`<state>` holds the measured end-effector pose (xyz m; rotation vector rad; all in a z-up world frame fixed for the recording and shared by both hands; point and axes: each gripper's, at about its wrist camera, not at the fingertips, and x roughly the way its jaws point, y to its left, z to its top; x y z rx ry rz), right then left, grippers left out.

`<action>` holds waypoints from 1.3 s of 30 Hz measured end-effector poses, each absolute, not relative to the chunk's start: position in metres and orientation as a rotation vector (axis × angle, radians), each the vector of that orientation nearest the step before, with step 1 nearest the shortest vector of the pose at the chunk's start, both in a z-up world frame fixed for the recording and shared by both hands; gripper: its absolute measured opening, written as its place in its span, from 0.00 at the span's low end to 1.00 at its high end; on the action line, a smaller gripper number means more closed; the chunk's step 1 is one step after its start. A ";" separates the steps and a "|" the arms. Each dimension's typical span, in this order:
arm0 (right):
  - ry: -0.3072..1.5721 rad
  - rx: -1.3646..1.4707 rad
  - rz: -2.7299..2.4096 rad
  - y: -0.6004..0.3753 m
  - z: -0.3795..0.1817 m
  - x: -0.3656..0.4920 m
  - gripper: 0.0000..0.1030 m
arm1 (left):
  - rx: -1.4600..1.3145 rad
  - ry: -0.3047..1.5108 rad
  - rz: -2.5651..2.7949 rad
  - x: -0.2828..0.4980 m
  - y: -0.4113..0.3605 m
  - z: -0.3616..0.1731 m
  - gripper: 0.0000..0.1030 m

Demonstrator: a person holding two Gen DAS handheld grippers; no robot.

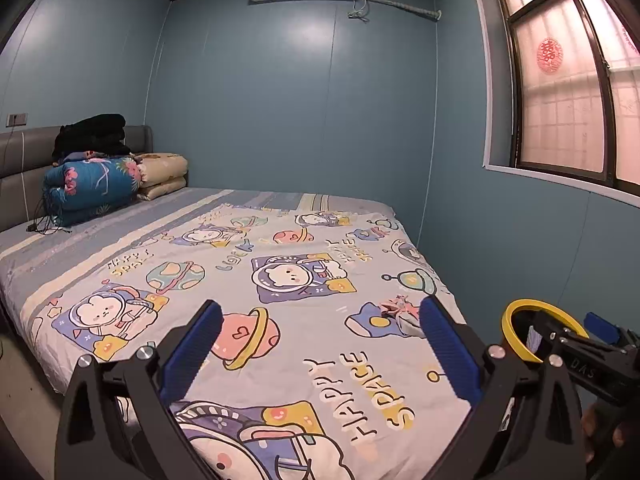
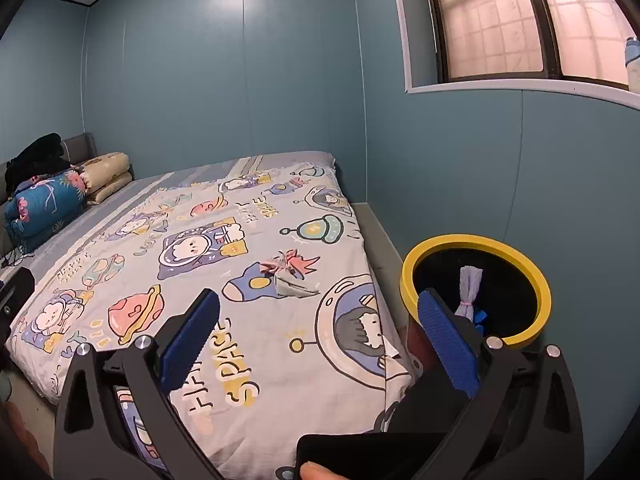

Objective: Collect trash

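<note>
Both grippers hang above the foot end of a bed (image 1: 120, 224) covered by a pale cartoon-printed space-themed sheet (image 1: 280, 320). The left gripper (image 1: 320, 352) has its 2 blue ribbed pads spread wide with nothing between them. The right gripper (image 2: 320, 340) is likewise spread wide and holds nothing.

A crumpled pink-and-grey wrapper (image 2: 294, 274), the trash on the bed, lies on the sheet near the bed's right edge, toward the foot end, over a printed rocket. In the left wrist view the same wrapper (image 1: 398, 312) sits just beside the tip of that gripper's right pad.

A black round bin with a yellow rim (image 2: 476, 286) stands beside the bed's right edge, close to the blue wall. Inside it, a pale lilac bundle tied with a thin band (image 2: 468, 290) stands upright, with a small blue scrap next to it. The right gripper's right pad overlaps the bin's near rim in its own view.

At the head end, a folded blue floral quilt (image 1: 88, 188), a beige folded blanket (image 1: 164, 174) and dark clothing (image 1: 92, 134) are stacked against the grey headboard.
</note>
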<state>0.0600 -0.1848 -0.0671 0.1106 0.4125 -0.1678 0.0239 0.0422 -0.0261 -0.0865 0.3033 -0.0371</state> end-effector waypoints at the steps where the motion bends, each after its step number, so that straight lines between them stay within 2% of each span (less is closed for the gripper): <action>1: 0.415 0.113 -0.166 -0.184 -0.068 0.060 0.92 | -0.086 0.305 -0.035 0.024 0.042 -0.026 0.92; 39: 0.424 0.068 -0.142 -0.172 -0.075 0.060 0.92 | -0.086 0.280 -0.016 0.015 0.050 -0.026 0.92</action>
